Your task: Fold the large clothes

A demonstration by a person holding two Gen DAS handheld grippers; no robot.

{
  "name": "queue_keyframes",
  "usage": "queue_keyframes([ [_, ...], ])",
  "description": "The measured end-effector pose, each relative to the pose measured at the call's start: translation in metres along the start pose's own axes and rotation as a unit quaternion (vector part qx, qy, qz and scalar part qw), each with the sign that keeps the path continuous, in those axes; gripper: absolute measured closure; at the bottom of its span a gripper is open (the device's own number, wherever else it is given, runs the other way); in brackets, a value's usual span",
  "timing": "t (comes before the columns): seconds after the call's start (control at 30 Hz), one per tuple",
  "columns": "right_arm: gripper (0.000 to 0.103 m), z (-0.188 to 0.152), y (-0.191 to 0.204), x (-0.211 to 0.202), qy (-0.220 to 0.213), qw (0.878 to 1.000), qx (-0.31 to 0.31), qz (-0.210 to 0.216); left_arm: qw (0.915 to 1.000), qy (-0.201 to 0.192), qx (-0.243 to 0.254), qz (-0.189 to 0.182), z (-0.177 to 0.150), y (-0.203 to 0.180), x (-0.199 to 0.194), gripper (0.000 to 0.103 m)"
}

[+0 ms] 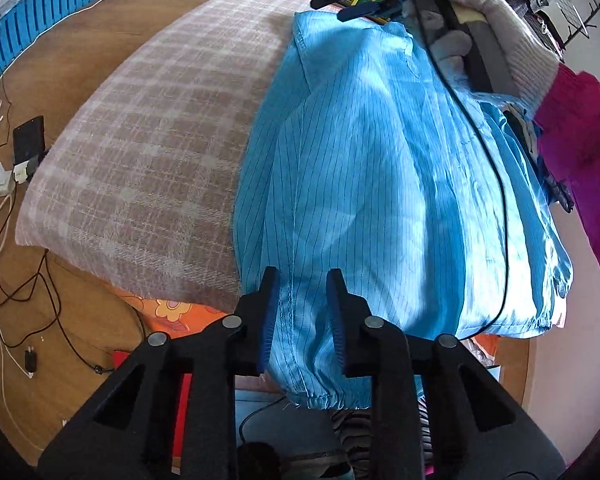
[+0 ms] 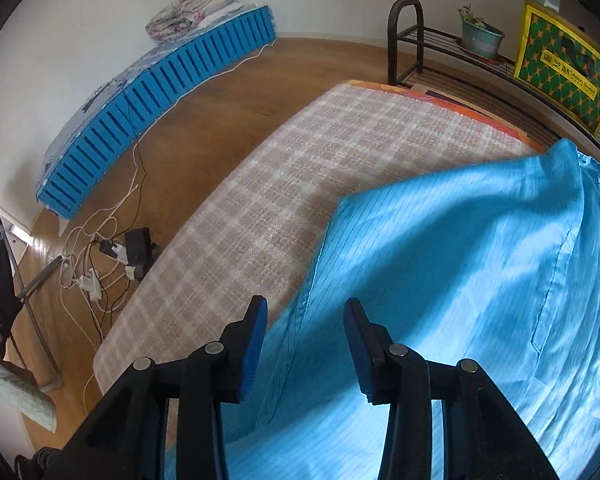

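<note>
The left gripper (image 1: 302, 280) stands narrowly parted astride the blue garment's (image 1: 380, 184) gathered cuff (image 1: 328, 396); whether its pads pinch the cloth cannot be told. The right gripper (image 2: 306, 312) is parted wider above the garment's near left edge, gripping nothing. The garment lies on the right of the checked blanket (image 1: 148, 152); its right side runs out of view. Far off, a gloved hand (image 1: 496, 36) partly hides the other gripper.

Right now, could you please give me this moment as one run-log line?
stage: folding | garment: blue garment on plaid blanket | left gripper: open, astride cuff hem | right gripper: open, over garment
</note>
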State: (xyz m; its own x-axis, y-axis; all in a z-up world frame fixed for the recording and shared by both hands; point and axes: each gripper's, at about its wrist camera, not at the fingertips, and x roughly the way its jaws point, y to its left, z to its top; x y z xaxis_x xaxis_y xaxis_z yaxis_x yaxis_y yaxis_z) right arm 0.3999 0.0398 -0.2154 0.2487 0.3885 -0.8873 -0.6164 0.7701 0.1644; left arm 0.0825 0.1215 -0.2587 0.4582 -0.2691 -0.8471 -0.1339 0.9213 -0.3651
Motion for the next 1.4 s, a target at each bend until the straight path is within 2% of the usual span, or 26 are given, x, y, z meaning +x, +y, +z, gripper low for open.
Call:
queue_keyframes([
  [0.07, 0.061, 0.005, 0.001, 0.013, 0.011, 1.000, 0.001, -0.012, 1.0000, 0.001, 0.003, 0.000, -0.001, -0.002, 0.002, 0.094],
  [0.2, 0.062, 0.015, 0.005, 0.040, 0.039, 0.998, -0.004, -0.048, 1.0000, 0.002, -0.005, -0.003, 0.000, 0.003, 0.005, 0.097],
  [0.27, 0.076, 0.017, 0.004, 0.050, 0.051, 0.997, -0.006, -0.053, 1.0000, 0.000, -0.007, -0.004, 0.000, 0.005, 0.005, 0.099],
  [0.3, 0.078, 0.017, 0.003, 0.054, 0.055, 0.997, -0.005, -0.055, 1.0000, -0.002, -0.008, -0.004, 0.000, 0.005, 0.004, 0.100],
  [0.37, 0.098, 0.017, -0.001, 0.059, 0.056, 0.997, 0.002, -0.058, 1.0000, -0.006, -0.007, -0.002, 0.000, 0.007, 0.002, 0.102],
  [0.43, 0.103, 0.018, -0.006, 0.058, 0.052, 0.997, 0.013, -0.053, 0.9999, -0.009, -0.006, -0.001, 0.001, 0.008, 0.002, 0.103],
  [0.57, 0.103, 0.022, -0.009, 0.045, 0.028, 0.999, 0.024, -0.032, 0.9998, -0.013, -0.005, -0.015, -0.001, 0.007, -0.003, 0.103],
  [0.6, 0.099, 0.023, -0.008, 0.043, 0.027, 0.999, 0.023, -0.032, 0.9997, -0.017, -0.004, -0.014, -0.001, 0.006, -0.004, 0.103],
  [0.63, 0.076, 0.024, -0.007, 0.042, 0.028, 0.999, 0.020, -0.028, 0.9997, -0.019, -0.003, -0.014, -0.001, 0.005, -0.005, 0.103],
  [0.67, 0.058, 0.025, -0.005, 0.042, 0.031, 0.999, 0.015, -0.023, 0.9997, -0.019, 0.000, -0.015, 0.000, 0.004, -0.004, 0.103],
  [0.7, 0.057, 0.026, -0.002, 0.044, 0.035, 0.999, 0.008, -0.026, 0.9998, -0.016, -0.001, -0.015, 0.000, 0.004, -0.003, 0.102],
  [0.8, 0.067, 0.026, 0.006, 0.054, 0.049, 0.998, -0.013, -0.046, 0.9999, -0.008, -0.003, -0.013, 0.000, 0.005, 0.002, 0.099],
  [0.83, 0.076, 0.026, 0.007, 0.060, 0.055, 0.997, -0.019, -0.051, 0.9999, -0.006, -0.003, -0.012, 0.000, 0.006, 0.004, 0.099],
  [0.87, 0.093, 0.025, 0.009, 0.064, 0.061, 0.996, -0.024, -0.058, 0.9999, -0.004, -0.003, -0.009, 0.000, 0.006, 0.006, 0.099],
  [0.9, 0.100, 0.024, 0.011, 0.067, 0.063, 0.995, -0.027, -0.066, 1.0000, -0.003, -0.002, -0.008, -0.001, 0.007, 0.008, 0.099],
  [0.93, 0.103, 0.024, 0.011, 0.068, 0.061, 0.995, -0.028, -0.070, 1.0000, -0.001, -0.003, -0.007, -0.002, 0.008, 0.009, 0.099],
  [1.07, 0.103, 0.033, 0.002, 0.054, 0.032, 0.998, 0.002, -0.045, 1.0000, -0.002, -0.002, 0.003, -0.005, 0.009, 0.009, 0.099],
  [1.17, 0.103, 0.047, -0.011, 0.043, 0.004, 0.998, 0.061, -0.008, 0.9999, -0.012, -0.007, 0.008, -0.006, 0.010, 0.002, 0.099],
  [1.23, 0.103, 0.052, -0.017, 0.046, -0.002, 0.996, 0.091, 0.004, 0.9995, -0.021, -0.020, 0.012, -0.005, 0.016, -0.004, 0.099],
  [1.33, 0.103, 0.051, -0.017, 0.053, -0.001, 0.995, 0.097, 0.028, 0.9984, -0.029, -0.048, 0.005, -0.003, 0.027, -0.012, 0.099],
  [1.4, 0.090, 0.047, -0.017, 0.052, 0.009, 0.995, 0.098, 0.037, 0.9976, -0.030, -0.062, -0.004, -0.001, 0.035, -0.014, 0.096],
])
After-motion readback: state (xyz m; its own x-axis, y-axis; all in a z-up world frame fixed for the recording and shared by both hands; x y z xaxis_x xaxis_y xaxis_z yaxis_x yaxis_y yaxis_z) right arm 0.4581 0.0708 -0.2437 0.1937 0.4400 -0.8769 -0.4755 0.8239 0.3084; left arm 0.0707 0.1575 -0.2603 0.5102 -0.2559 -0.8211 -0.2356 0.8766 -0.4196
